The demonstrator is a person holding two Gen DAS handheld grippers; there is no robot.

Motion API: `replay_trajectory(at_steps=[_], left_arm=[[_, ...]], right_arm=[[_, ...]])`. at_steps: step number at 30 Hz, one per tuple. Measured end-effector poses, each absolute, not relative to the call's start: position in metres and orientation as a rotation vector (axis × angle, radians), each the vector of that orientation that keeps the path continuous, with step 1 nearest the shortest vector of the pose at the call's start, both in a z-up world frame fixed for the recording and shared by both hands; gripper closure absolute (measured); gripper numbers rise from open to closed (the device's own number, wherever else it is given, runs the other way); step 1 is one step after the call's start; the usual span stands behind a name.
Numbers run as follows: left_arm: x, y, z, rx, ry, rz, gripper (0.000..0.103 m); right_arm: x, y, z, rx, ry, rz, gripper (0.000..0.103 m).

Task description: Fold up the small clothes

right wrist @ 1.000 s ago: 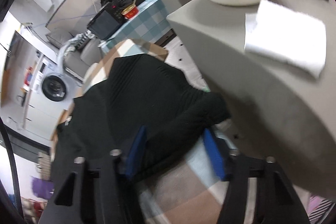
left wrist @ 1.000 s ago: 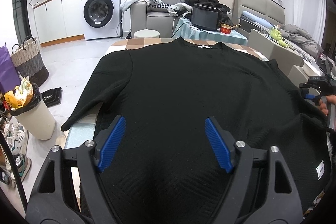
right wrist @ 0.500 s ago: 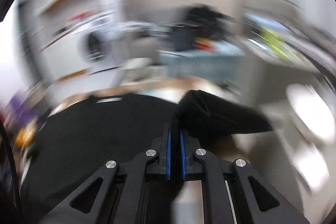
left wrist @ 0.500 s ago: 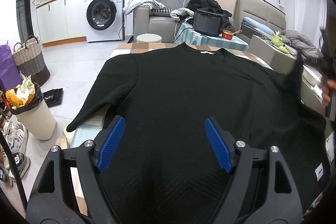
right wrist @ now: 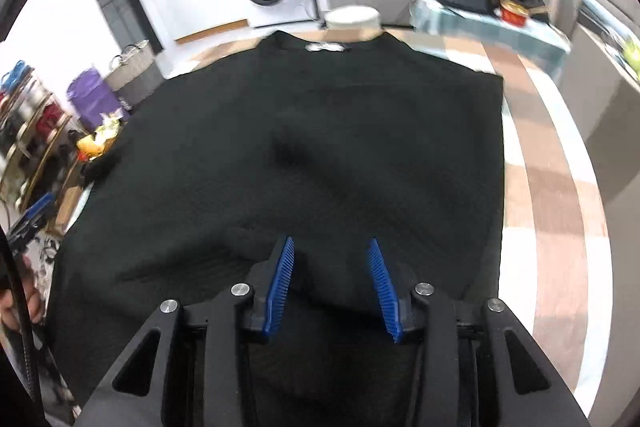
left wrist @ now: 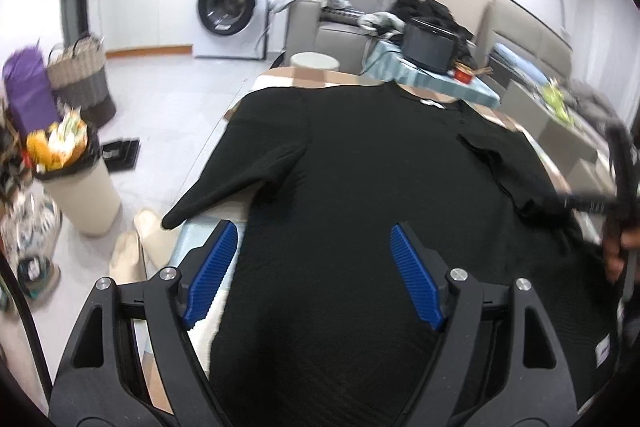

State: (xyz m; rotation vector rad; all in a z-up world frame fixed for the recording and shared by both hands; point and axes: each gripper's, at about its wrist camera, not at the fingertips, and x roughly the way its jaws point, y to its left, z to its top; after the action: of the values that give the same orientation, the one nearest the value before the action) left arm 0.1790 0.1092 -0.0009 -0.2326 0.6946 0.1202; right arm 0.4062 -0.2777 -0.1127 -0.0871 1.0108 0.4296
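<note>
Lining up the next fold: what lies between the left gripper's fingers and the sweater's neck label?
Only flat black sweater, seen in the left wrist view. The open left gripper hovers near the hem; nothing else lies before the neck label.

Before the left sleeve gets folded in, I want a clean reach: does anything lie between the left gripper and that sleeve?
Nothing visible does. The left gripper hovers open over the black sweater, and the left sleeve hangs off the table edge, uncovered.
</note>
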Motion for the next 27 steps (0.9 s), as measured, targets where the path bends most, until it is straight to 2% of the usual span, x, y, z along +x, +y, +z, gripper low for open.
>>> replay_trajectory(at_steps=[2,5,9,13,20,24,27], left_arm=[[0.182,0.128,-0.005,-0.304,0.708,0.152,0.026],[0.18,0.165,-0.016,-0.421,0.728,0.211,0.026],[0.185,0.211,-0.032,-0.564,0.769,0.278,0.026],[0.192,0.251,-0.052,-0.682,0.798,0.3,0.031],[0.234,0.294,-0.092,-0.864,0.87,0.218,0.032],[0.253,0.301,-0.104,-0.921,0.859,0.165,0.07],[0.259,0.301,-0.092,-0.882,0.803,0.175,0.087]], right_arm=[[0.395,-0.279,-0.123,-0.121,1.069,0.391,0.062],[0.386,-0.285,-0.11,-0.07,1.039,0.401,0.06],[0.367,-0.299,-0.088,0.009,0.965,0.385,0.043],[0.346,-0.313,-0.076,0.1,0.918,0.385,0.043],[0.321,-0.326,-0.072,0.181,0.899,0.369,0.042],[0.317,-0.331,-0.077,0.208,0.908,0.346,0.042],[0.317,-0.334,-0.078,0.223,0.905,0.327,0.042]])
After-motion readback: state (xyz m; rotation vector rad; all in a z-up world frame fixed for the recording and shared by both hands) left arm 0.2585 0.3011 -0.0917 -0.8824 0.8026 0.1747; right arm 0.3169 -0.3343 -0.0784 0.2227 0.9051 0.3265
